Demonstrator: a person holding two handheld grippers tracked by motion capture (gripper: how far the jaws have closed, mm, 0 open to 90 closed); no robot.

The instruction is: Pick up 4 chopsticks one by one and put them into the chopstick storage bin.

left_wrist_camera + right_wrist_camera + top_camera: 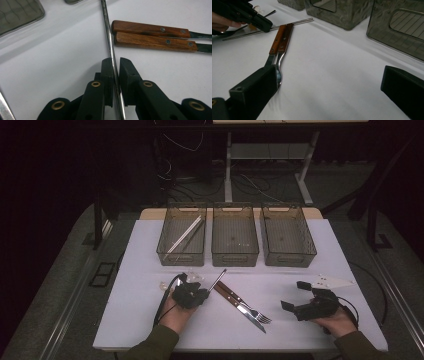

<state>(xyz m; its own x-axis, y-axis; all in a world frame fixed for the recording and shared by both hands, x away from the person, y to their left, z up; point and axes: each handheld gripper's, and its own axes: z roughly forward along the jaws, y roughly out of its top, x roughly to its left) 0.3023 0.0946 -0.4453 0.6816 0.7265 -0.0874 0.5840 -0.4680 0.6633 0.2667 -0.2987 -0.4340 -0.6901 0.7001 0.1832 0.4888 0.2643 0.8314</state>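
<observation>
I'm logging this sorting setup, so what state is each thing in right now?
Left gripper: shut on thin steel chopstick, flat on the table.
Right gripper: open, holding nothing.
Wooden-handled knife and fork: lying side by side.
Left smoky plastic bin: holds chopsticks.
Other two bins: apparently empty.

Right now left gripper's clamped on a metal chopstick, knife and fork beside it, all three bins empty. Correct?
Not quite: the left bin already holds chopsticks, as the high view shows. The left gripper does clamp the metal chopstick beside the knife and fork.
</observation>
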